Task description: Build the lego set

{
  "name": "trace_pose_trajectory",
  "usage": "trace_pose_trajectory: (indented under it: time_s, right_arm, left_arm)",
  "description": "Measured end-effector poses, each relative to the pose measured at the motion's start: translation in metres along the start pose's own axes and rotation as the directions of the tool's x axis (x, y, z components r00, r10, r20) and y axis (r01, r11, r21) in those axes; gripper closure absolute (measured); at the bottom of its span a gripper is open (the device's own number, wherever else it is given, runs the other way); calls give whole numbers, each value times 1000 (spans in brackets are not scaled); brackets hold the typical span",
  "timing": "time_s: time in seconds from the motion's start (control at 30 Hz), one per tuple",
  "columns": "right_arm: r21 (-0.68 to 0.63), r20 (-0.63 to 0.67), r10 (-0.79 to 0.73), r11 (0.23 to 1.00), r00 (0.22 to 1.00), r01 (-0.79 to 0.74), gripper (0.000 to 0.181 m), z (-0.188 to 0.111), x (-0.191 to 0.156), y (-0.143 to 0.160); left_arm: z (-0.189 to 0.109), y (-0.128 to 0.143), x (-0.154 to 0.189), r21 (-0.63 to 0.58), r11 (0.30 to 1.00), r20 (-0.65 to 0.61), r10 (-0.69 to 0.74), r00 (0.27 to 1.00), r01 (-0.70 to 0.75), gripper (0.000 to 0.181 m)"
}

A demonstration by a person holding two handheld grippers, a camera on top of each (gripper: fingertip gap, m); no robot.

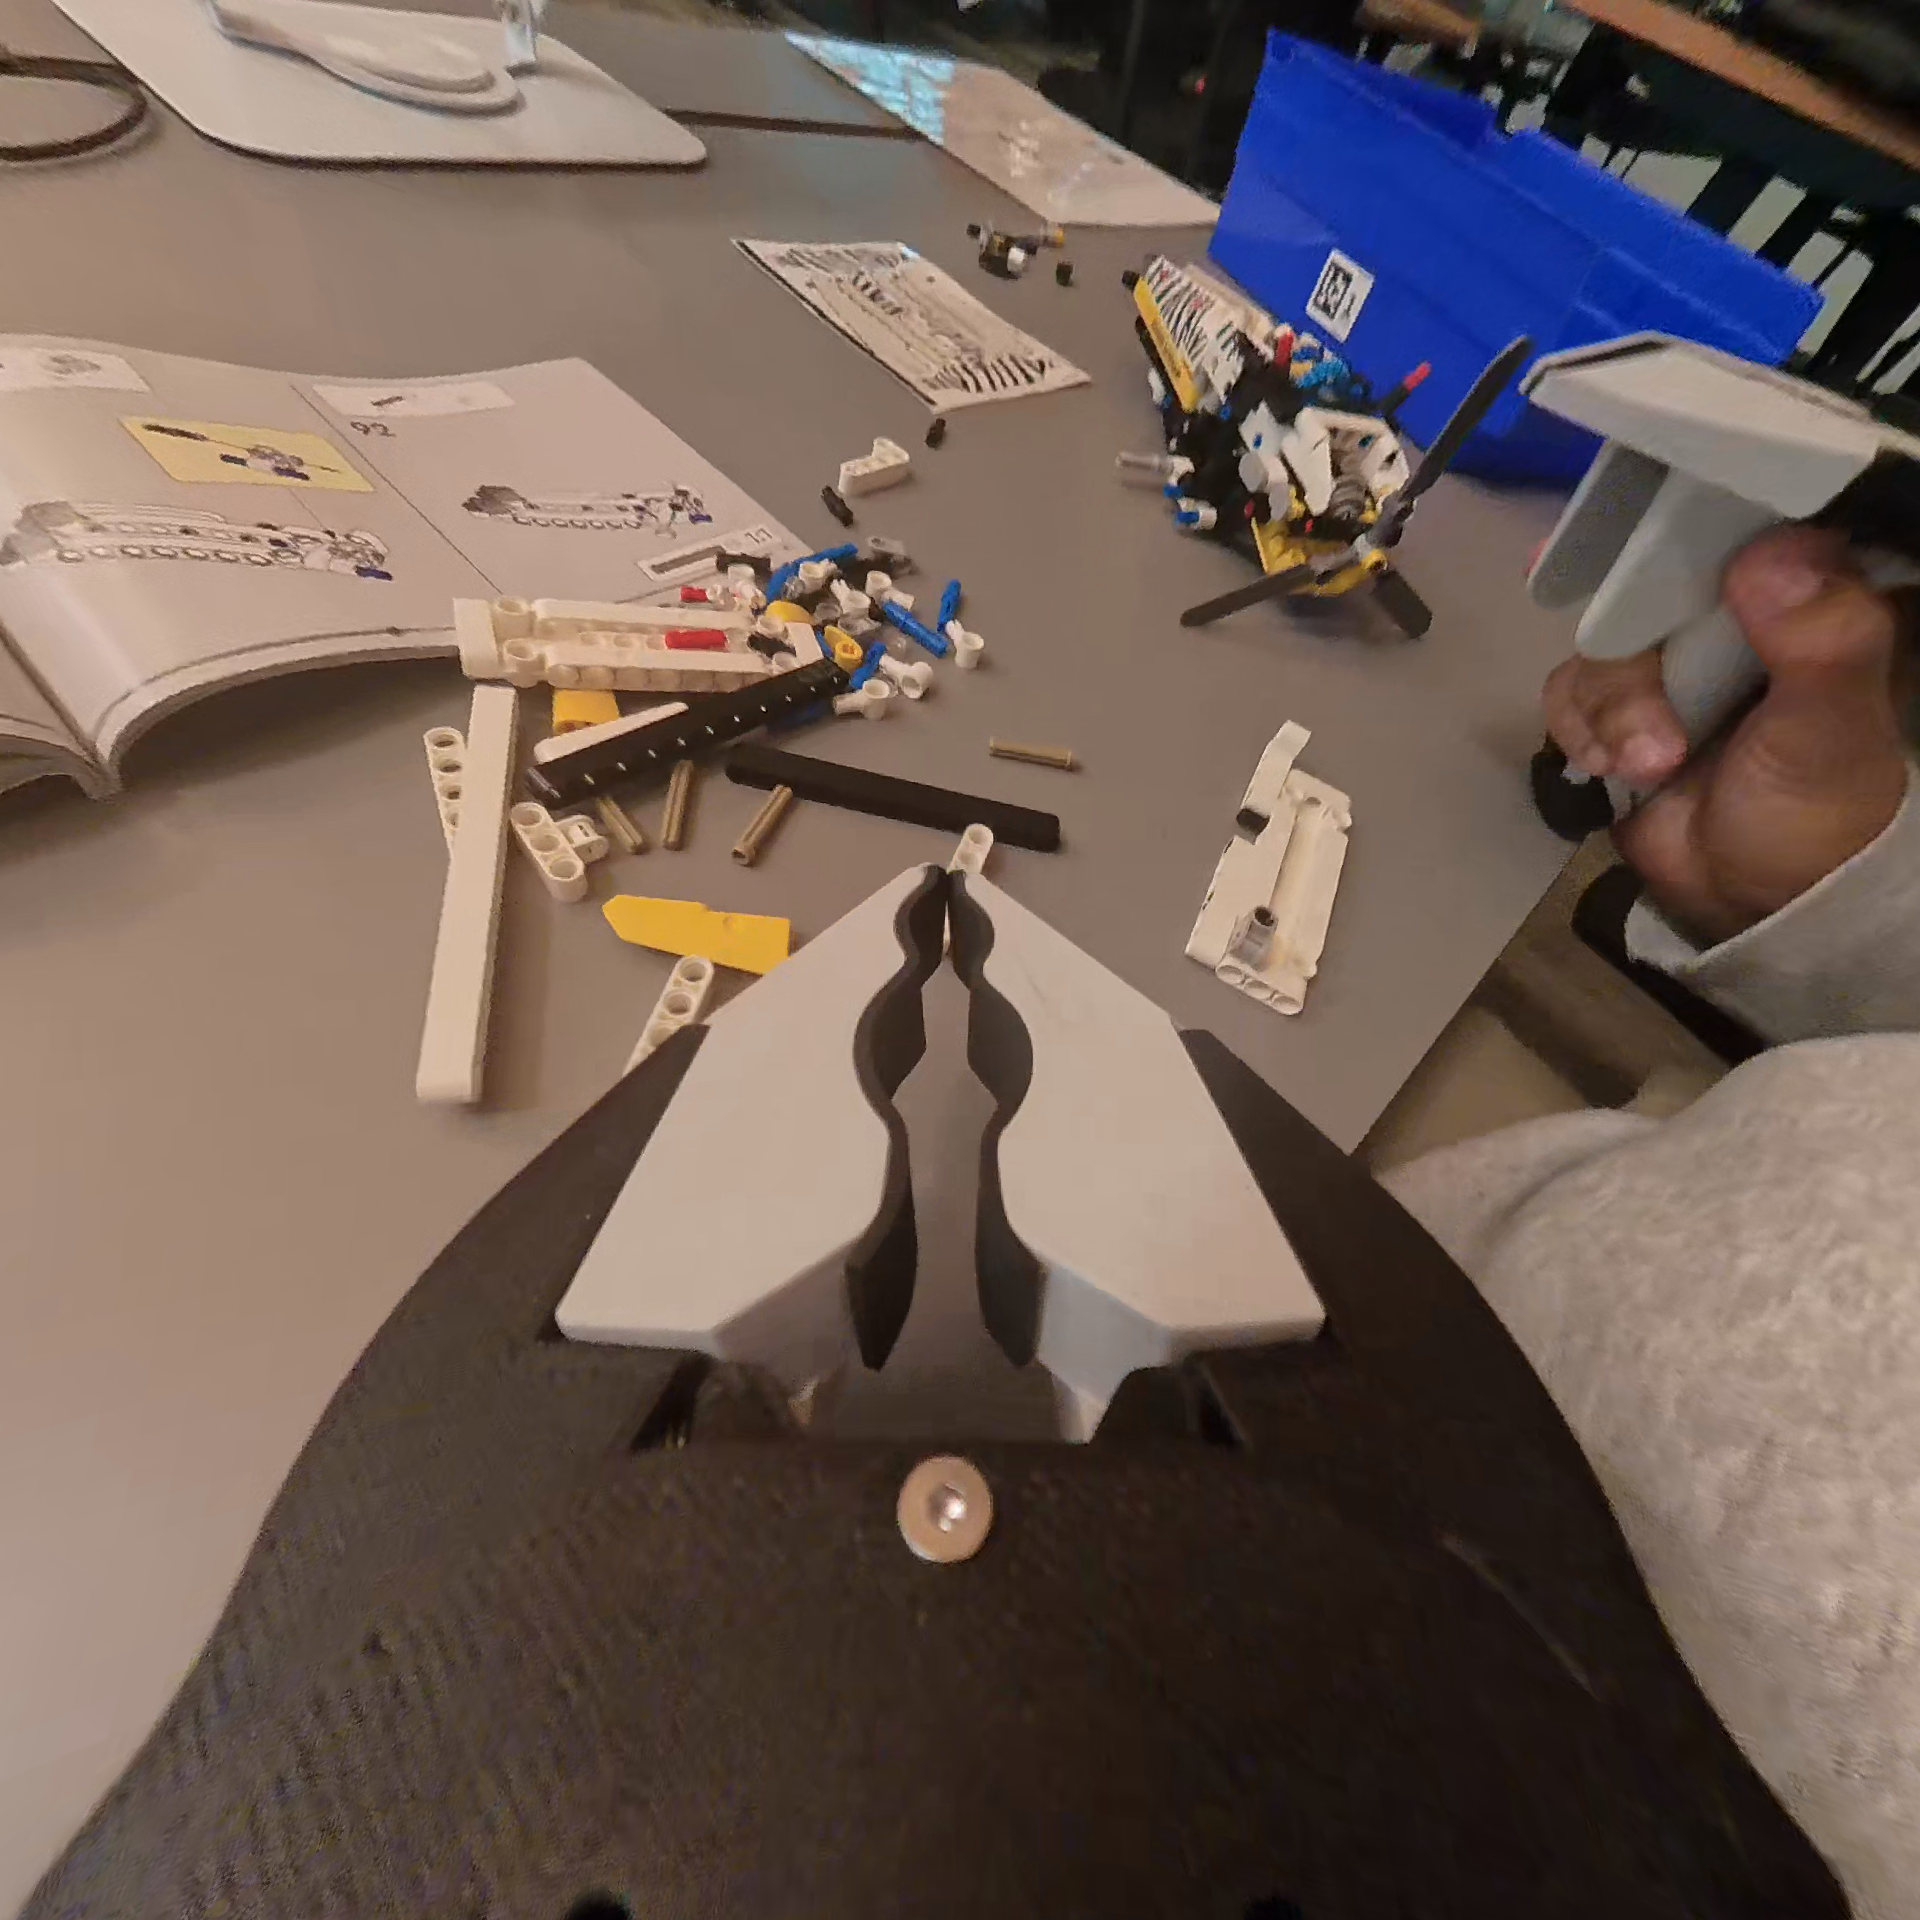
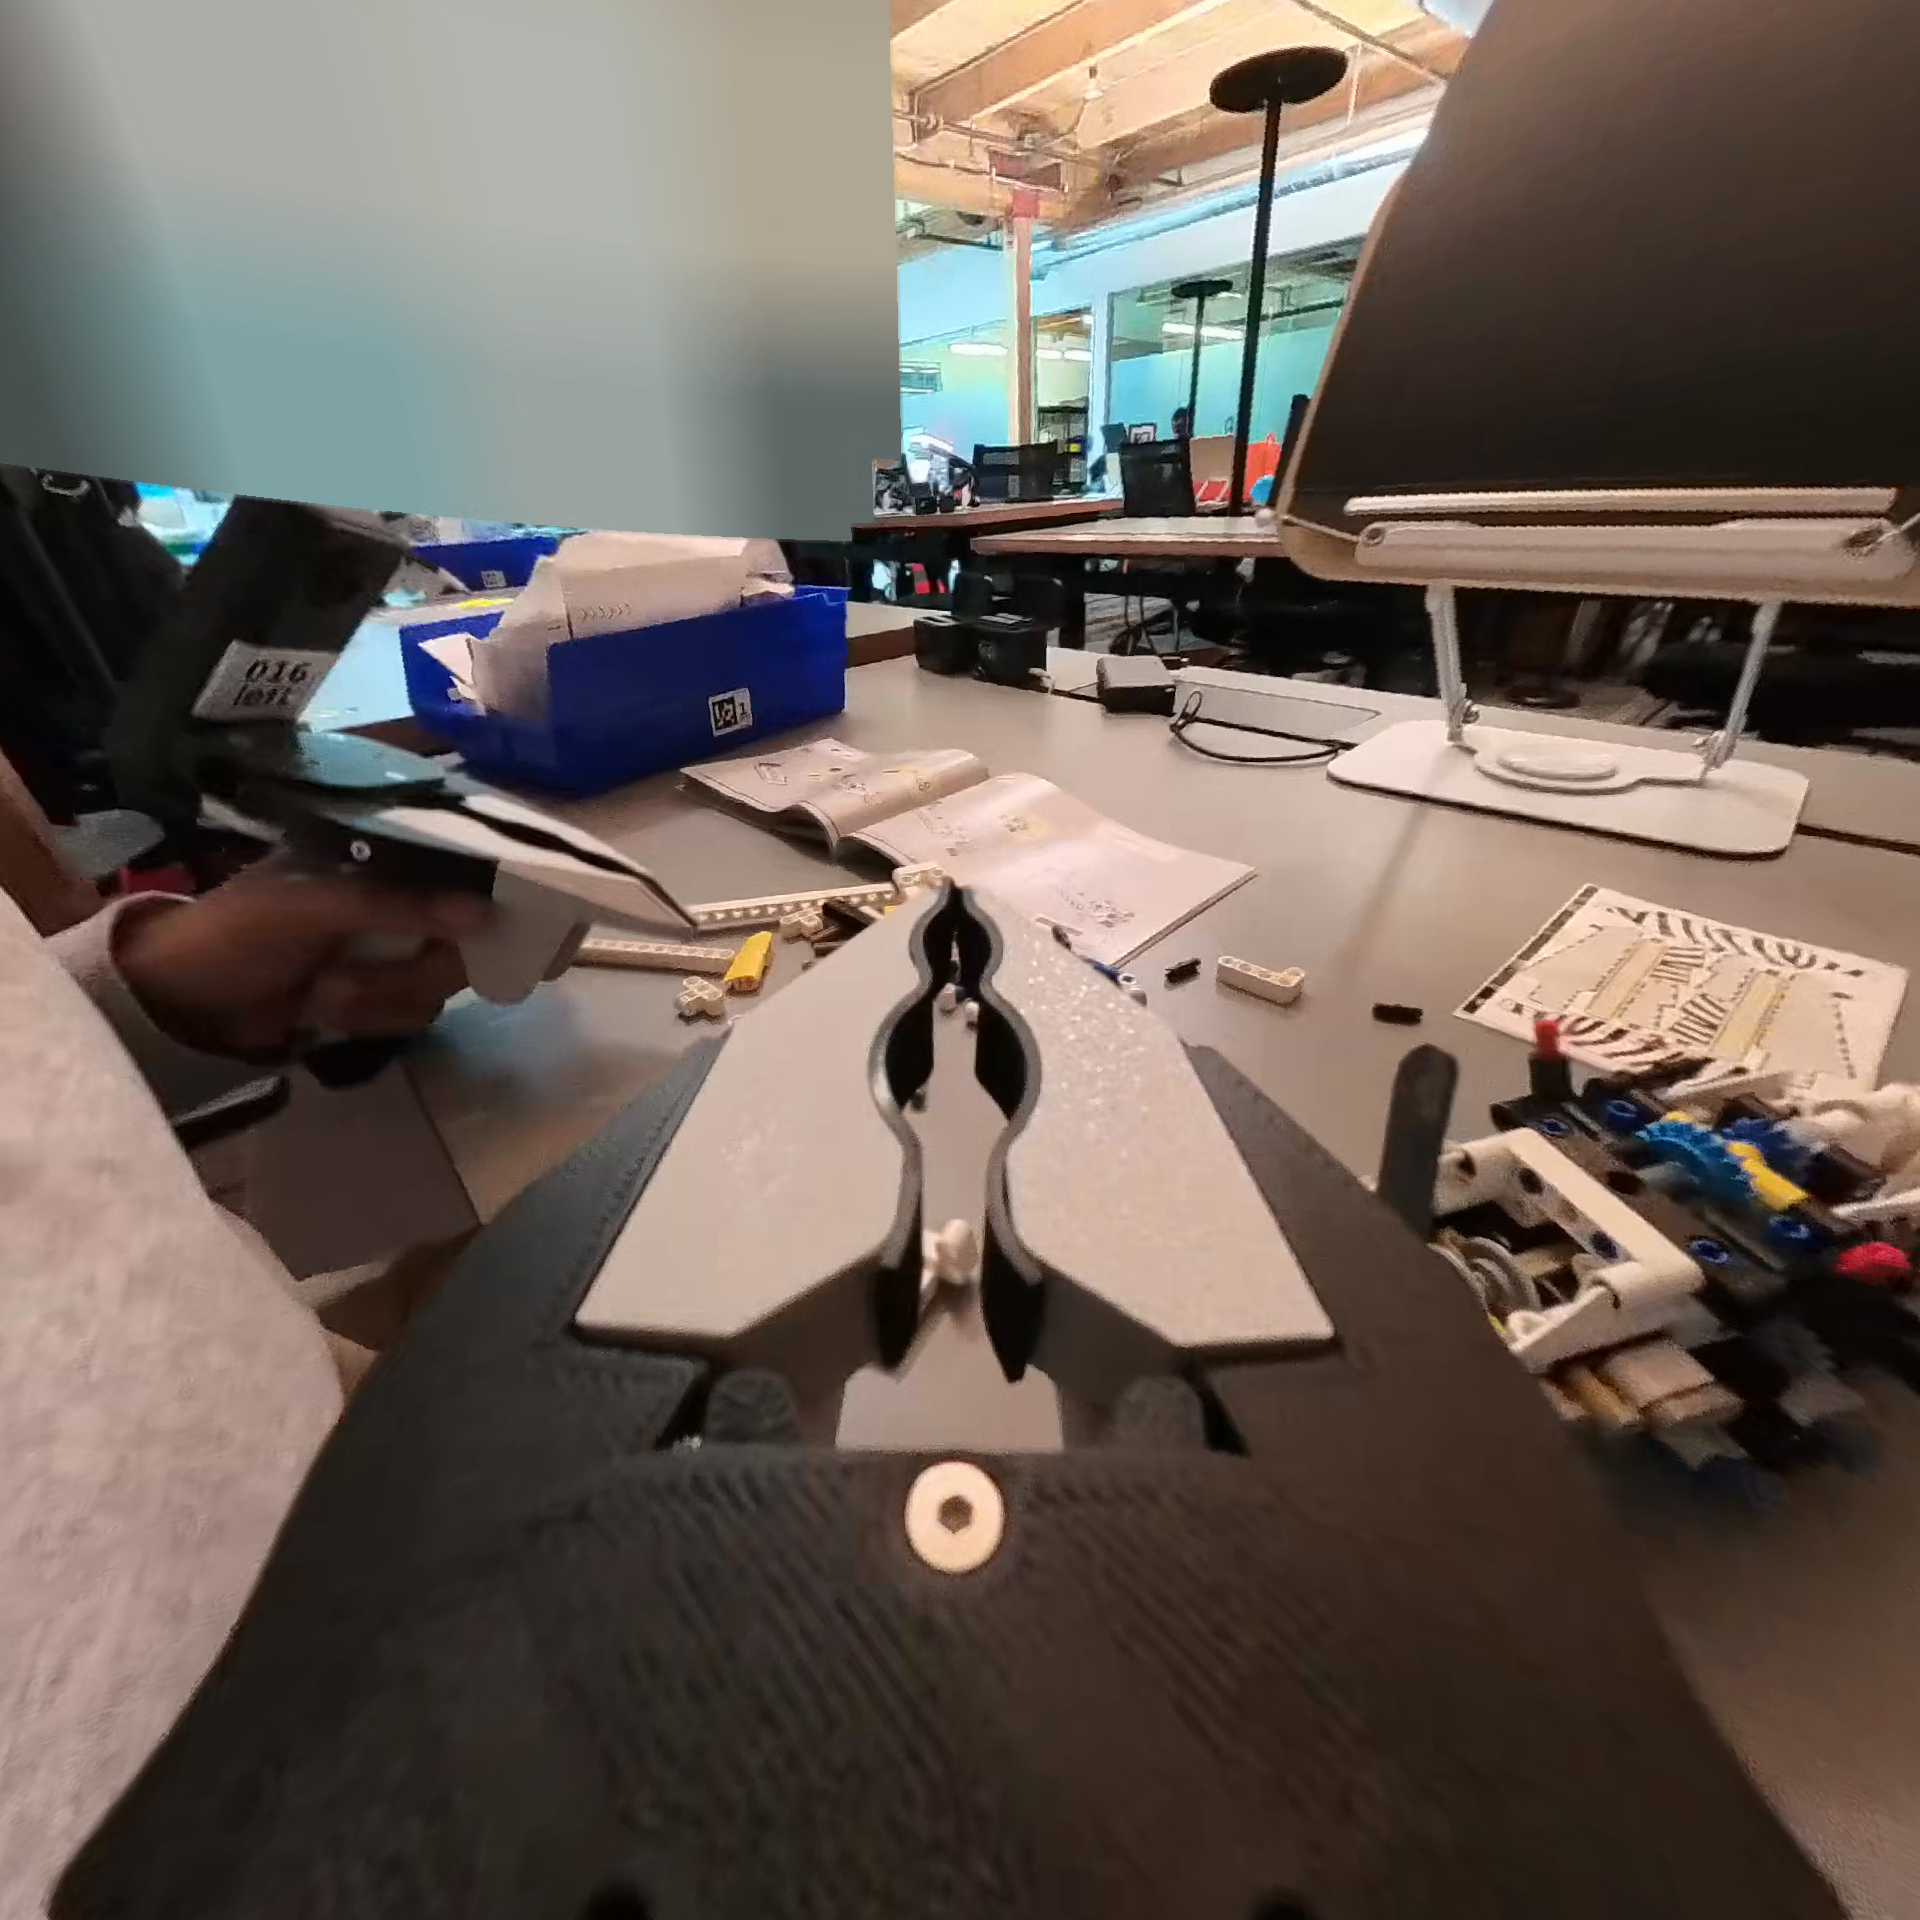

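Observation:
My left gripper (image 1: 948,883) is shut and empty, held above the grey table (image 1: 208,1143) just short of the loose Lego parts. A pile of small white, blue and black parts (image 1: 831,623) lies ahead, with a long white beam (image 1: 468,894), a black beam (image 1: 894,795), a yellow piece (image 1: 696,930) and a white panel piece (image 1: 1273,873). The partly built plane model (image 1: 1278,447) stands far right; it also shows in the right wrist view (image 2: 1662,1226). My right gripper (image 2: 954,899) is shut and empty, beside the model.
An open instruction booklet (image 1: 260,520) lies left and a sticker sheet (image 1: 914,322) lies beyond the pile. A blue bin (image 1: 1455,260) stands behind the model. A monitor on a white stand (image 2: 1558,790) is at the back. The table edge (image 1: 1455,1039) runs close on the right. My right fingertips sit around 15 cm from my left ones. The left tips stand about 6 cm off the yellow piece (image 1: 696,930). My right wrist view (image 2: 753,955) looks at it from another angle.

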State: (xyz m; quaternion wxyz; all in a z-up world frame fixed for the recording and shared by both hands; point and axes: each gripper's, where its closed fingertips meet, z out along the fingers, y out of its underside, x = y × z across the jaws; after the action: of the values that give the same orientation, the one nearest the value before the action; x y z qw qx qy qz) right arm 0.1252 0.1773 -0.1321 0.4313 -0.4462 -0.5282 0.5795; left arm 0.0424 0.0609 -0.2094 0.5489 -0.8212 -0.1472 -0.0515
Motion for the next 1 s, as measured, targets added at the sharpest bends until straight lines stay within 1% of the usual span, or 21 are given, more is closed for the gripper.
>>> trace_pose_trajectory:
  time_s: [0.1, 0.2, 0.27, 0.37, 0.5, 0.63, 0.8, 1.0]
  right_arm:
    - [0, 37, 21, 1000, 999, -21, 181, 5, 0, 1]
    - [76, 33, -9, 997, 999, 6, 181, 4, 1, -8]
    - [95, 23, -12, 995, 1000, 9, 181, 5, 3, -10]
    - [87, 32, -15, 996, 999, 12, 181, 6, 2, -9]
    - [85, 33, -37, 996, 999, 34, 181, 7, 0, -8]
    - [90, 26, -50, 995, 998, 47, 181, 7, -1, -9]
    - [88, 2, -64, 994, 998, 63, 181, 9, 2, -9]
    - [90, 0, -105, 990, 995, 104, 181, 9, -2, -8]
  left_arm:
    - [7, 11, -2, -63, 996, 58, 63, 996, -59, 181]
    - [7, 11, -1, -54, 992, 88, 117, 989, -112, 181]
    - [5, 9, -2, -32, 995, 89, 97, 991, -95, 181]
    - [4, 7, -5, -16, 998, 93, 60, 994, -58, 181]
    - [2, 5, -8, -2, 997, 139, 80, 987, -81, 181]
    - [1, 3, -12, 18, 998, 165, 55, 985, -59, 173]
    - [3, 6, -16, -9, 999, 181, 33, 983, -32, 155]
    - [5, 9, -19, -32, 999, 202, 22, 979, -16, 152]
